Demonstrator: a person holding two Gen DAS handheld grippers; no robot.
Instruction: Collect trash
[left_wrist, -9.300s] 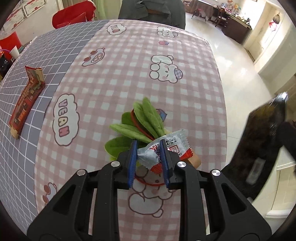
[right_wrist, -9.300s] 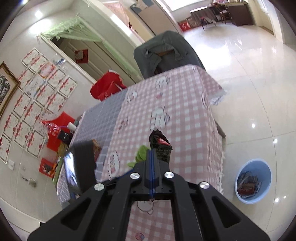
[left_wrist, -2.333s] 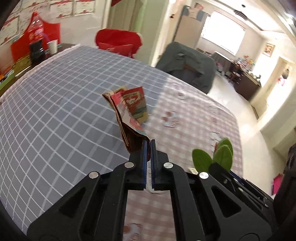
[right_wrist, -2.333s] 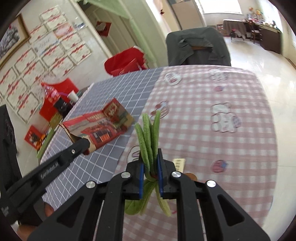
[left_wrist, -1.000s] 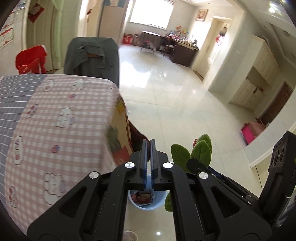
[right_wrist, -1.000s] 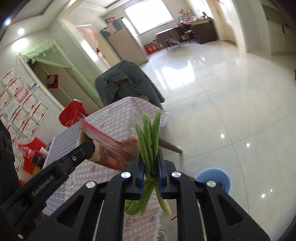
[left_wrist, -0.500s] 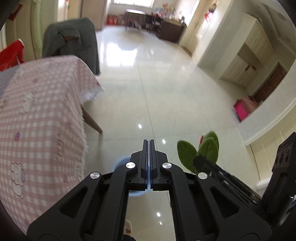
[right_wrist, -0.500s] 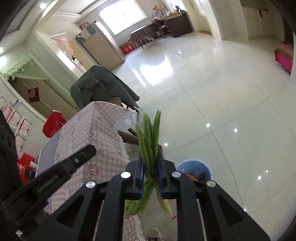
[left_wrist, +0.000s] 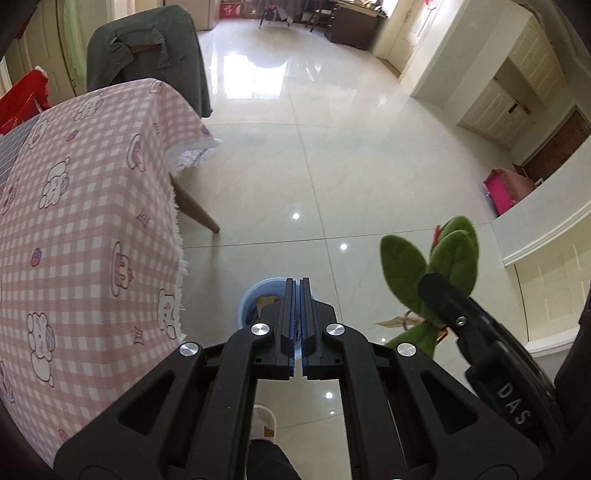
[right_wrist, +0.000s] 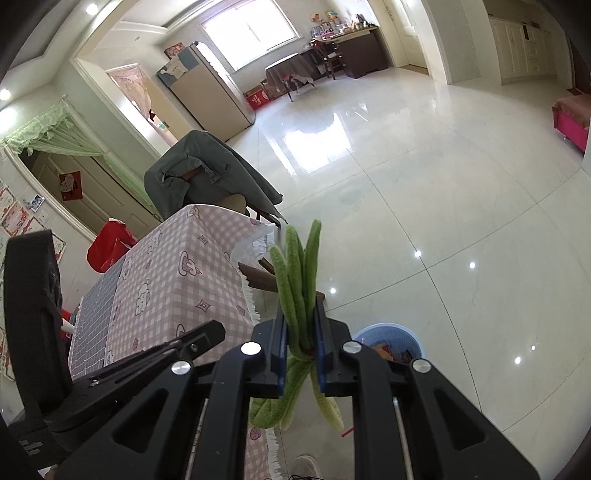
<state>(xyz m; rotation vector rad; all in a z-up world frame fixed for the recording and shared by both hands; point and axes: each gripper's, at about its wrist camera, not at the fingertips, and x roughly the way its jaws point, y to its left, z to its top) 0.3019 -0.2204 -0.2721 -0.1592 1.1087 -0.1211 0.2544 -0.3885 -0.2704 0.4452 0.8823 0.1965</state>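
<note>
My left gripper (left_wrist: 297, 291) is shut and holds nothing, hanging over the floor above a light blue trash bin (left_wrist: 251, 299) that has wrappers inside. My right gripper (right_wrist: 301, 325) is shut on a green plush leafy plant (right_wrist: 299, 266), held in the air beside the table. The plant also shows in the left wrist view (left_wrist: 428, 266), right of my left gripper. The bin shows in the right wrist view (right_wrist: 388, 338), low and just right of the right gripper. The left gripper's finger (right_wrist: 195, 338) appears at lower left in the right wrist view.
A table with a pink checked cloth (left_wrist: 85, 206) stands at left; its wooden leg (left_wrist: 194, 208) angles toward the bin. A chair draped with a grey jacket (left_wrist: 147, 48) stands behind it. The glossy tiled floor (left_wrist: 332, 155) spreads ahead. A slippered foot (left_wrist: 264, 424) is below.
The red carton that my left gripper held one second ago is gone from it. Both grippers have swung off the table toward the floor, and the bin is now just under the left fingers.
</note>
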